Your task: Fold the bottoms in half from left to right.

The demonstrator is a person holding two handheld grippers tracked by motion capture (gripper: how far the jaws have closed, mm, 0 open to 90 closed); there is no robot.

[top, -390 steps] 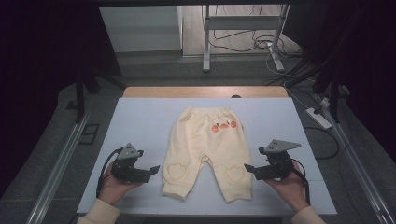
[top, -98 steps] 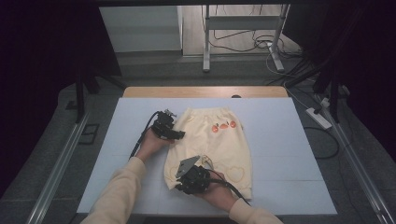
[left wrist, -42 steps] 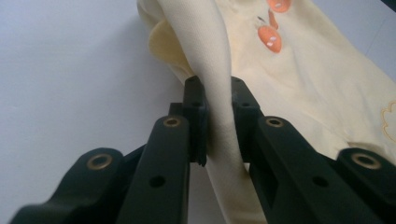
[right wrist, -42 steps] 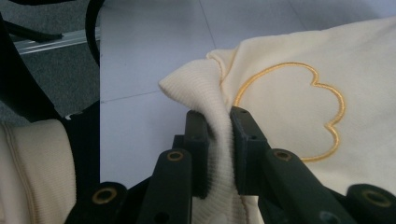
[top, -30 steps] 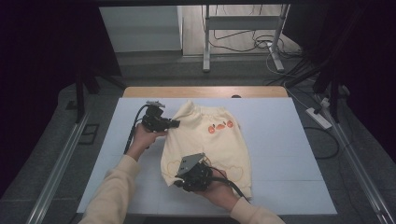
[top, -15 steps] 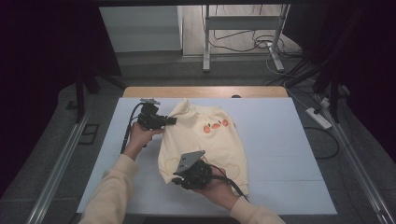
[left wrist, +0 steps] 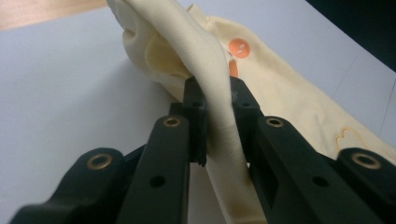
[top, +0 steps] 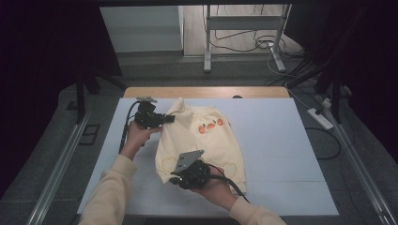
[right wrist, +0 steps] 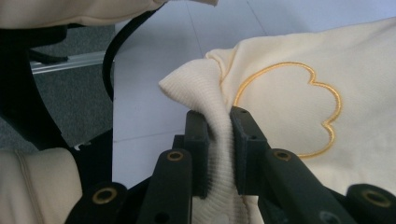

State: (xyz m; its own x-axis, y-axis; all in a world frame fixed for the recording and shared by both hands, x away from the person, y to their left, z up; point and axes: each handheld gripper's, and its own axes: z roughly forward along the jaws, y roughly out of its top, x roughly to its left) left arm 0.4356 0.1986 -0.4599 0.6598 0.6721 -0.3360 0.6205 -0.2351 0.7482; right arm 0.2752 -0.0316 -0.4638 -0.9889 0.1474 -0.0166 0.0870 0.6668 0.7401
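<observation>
Right now my left gripper (top: 164,119) has its jaws clamped on a fold of the cream trousers (top: 206,140) at the waistband end, with the cloth pinched tight between both pads and raised a little off the white table (top: 281,140). My right gripper (top: 176,180) is closed on the ribbed cuff (right wrist: 201,93) of a trouser leg at the near edge, just beside a stitched cloud outline (right wrist: 289,107). I see the trousers lying folded lengthwise left of the table's middle, with the orange buttons (top: 209,125) facing up near the far end.
</observation>
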